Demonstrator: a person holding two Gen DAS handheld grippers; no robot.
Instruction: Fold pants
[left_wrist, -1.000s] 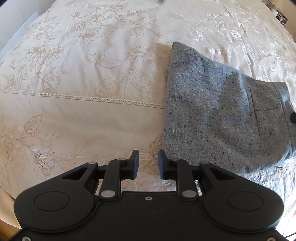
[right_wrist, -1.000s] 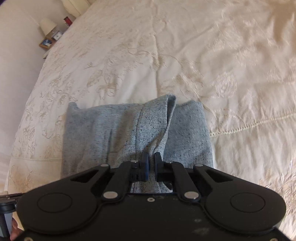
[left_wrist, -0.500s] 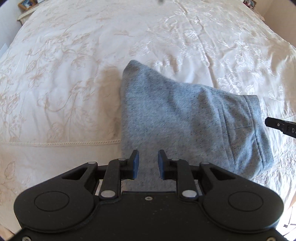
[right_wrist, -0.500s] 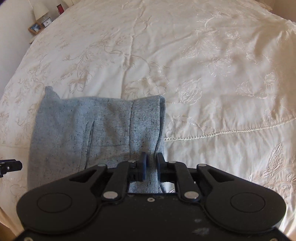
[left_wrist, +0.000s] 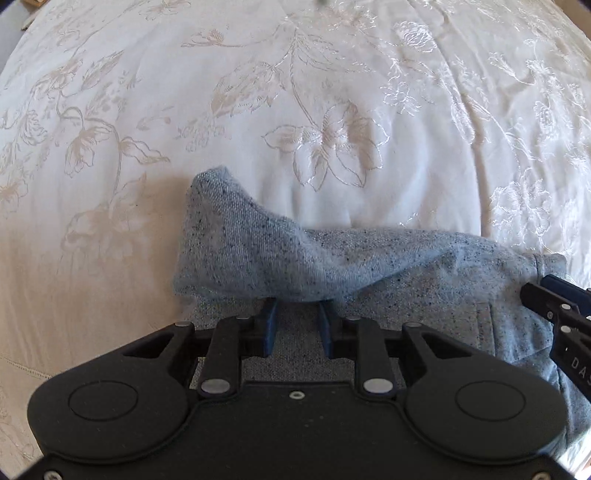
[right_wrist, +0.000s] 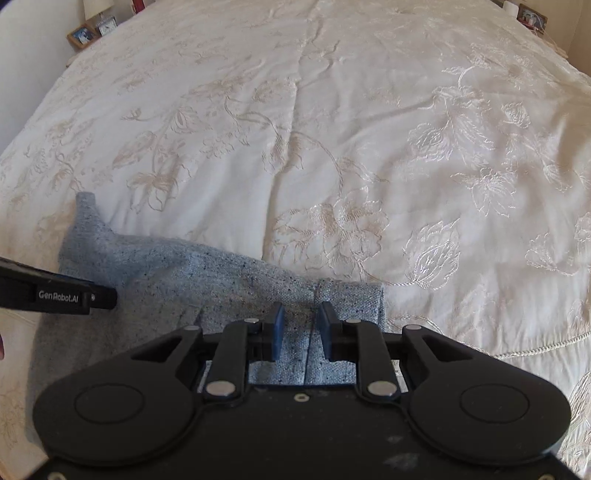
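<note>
Cream embroidered bedspread (right_wrist: 369, 110) carries the folded grey pants (left_wrist: 369, 266), nearly done. Both my jaws are opening: right gripper (right_wrist: 300, 325) letting the waistband settle; left gripper (left_wrist: 295, 317) apparently under a raised fold, gripping nothing.
</note>
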